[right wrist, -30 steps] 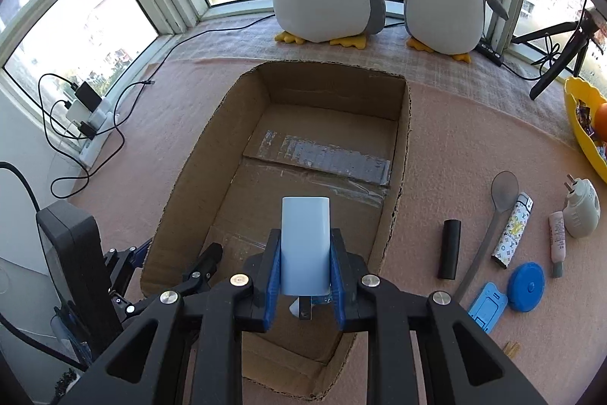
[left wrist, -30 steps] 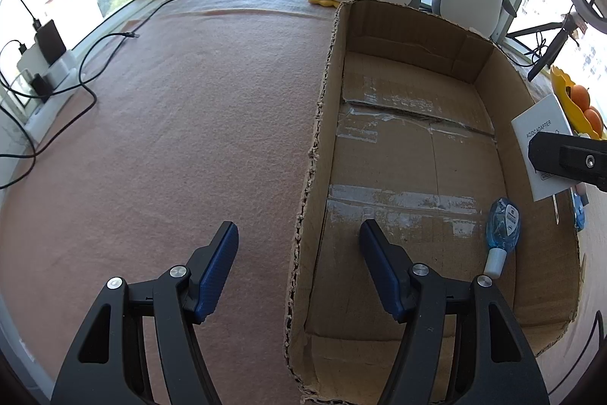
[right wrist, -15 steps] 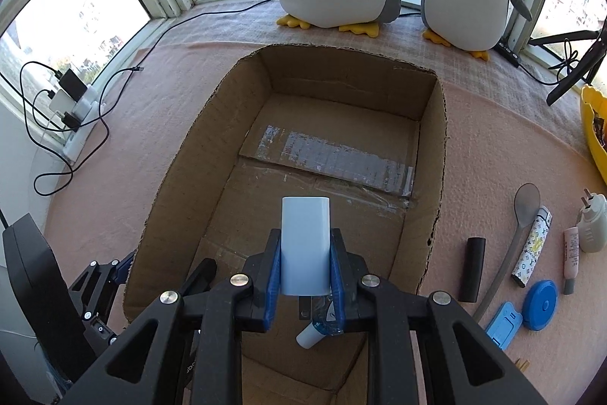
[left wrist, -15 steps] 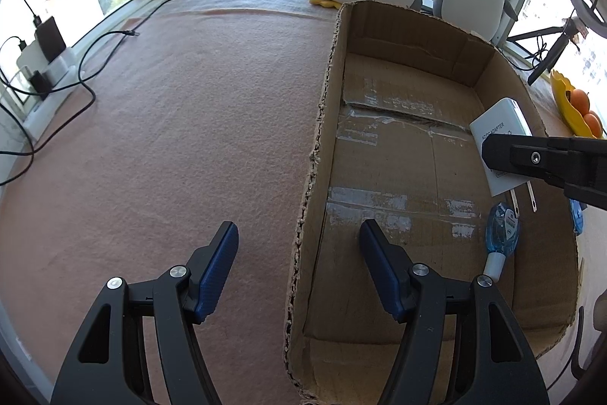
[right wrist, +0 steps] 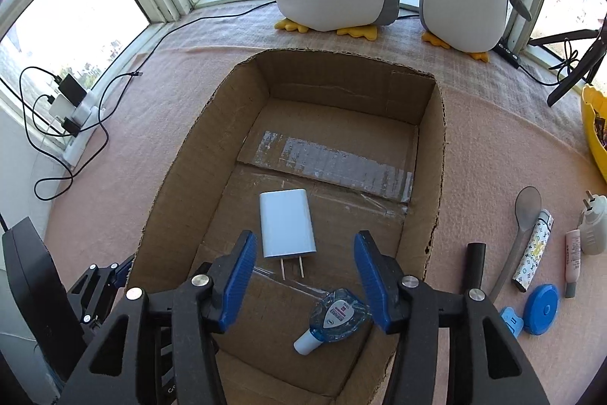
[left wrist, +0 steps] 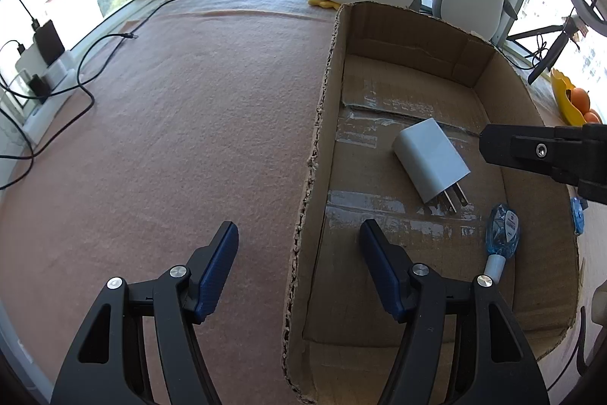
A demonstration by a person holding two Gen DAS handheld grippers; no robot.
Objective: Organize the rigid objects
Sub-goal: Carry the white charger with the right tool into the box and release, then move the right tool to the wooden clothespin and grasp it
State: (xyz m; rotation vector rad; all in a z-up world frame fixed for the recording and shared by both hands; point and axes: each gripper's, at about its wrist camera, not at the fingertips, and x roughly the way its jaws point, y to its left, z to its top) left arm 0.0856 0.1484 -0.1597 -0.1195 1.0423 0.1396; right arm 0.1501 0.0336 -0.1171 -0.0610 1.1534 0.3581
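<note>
With the flat white plug-in charger (right wrist: 286, 222) lying released on the floor of the brown cardboard box (right wrist: 436, 154), at twelve o'clock from the right gripper (right wrist: 301, 281), whose blue jaws have just been opening and hold nothing, lift straight up clear of the walls, while the left gripper (left wrist: 299, 270) straddles the box wall, gaping and empty.

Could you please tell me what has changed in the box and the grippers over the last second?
The right gripper has just been opening and let go of the white charger, which now lies flat on the cardboard box floor, nothing between the jaws. The left gripper, straddling the box wall, and the blue bottle stayed put.
</note>
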